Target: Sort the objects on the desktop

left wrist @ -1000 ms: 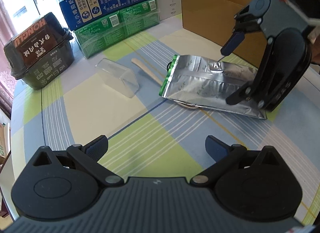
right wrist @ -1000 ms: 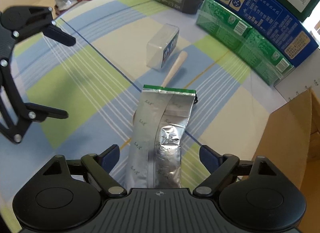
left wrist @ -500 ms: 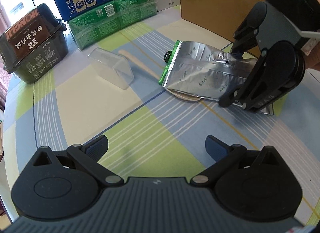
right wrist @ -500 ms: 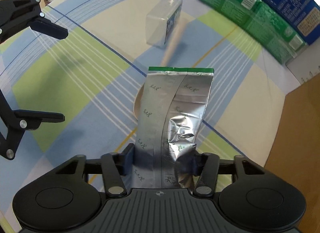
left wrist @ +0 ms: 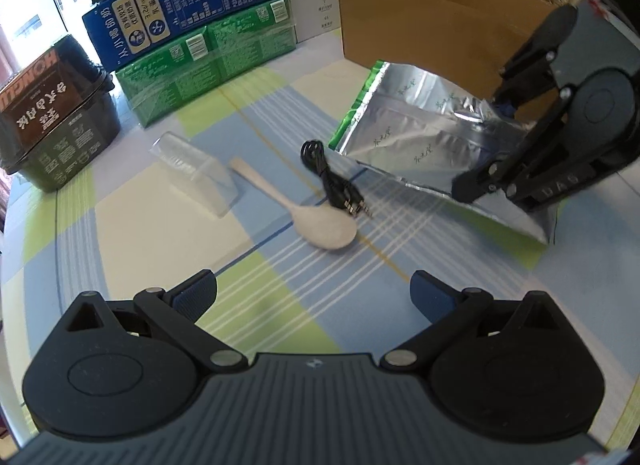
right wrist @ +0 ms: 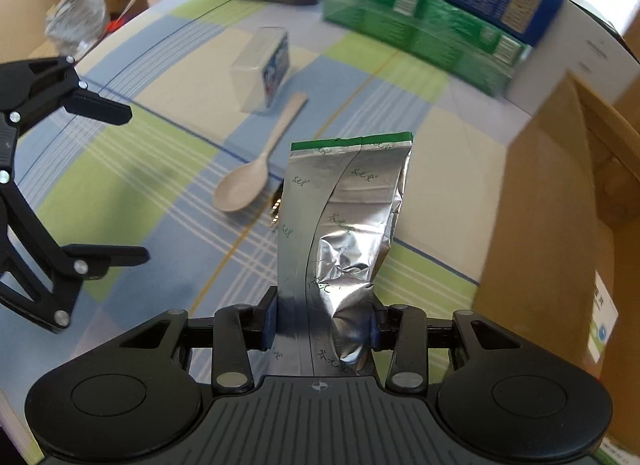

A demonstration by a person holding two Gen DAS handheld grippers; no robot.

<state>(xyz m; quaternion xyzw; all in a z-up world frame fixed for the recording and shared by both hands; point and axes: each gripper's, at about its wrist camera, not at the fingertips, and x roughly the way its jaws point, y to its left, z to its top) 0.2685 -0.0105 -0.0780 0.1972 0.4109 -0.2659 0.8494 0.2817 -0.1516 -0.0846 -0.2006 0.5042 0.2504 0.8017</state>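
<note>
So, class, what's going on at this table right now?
A person is sorting desk items with two handheld grippers. The right gripper has its jaws closing on a silver foil pouch, lifting it off the checked tablecloth beside the cardboard box. The left gripper hangs open and empty above a spoon and black cable.

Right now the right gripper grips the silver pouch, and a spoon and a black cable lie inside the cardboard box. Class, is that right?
Not quite. The right gripper does grip the silver pouch, jaws closing, but the left wrist view shows the spoon and black cable on the tablecloth, outside the cardboard box.
</note>
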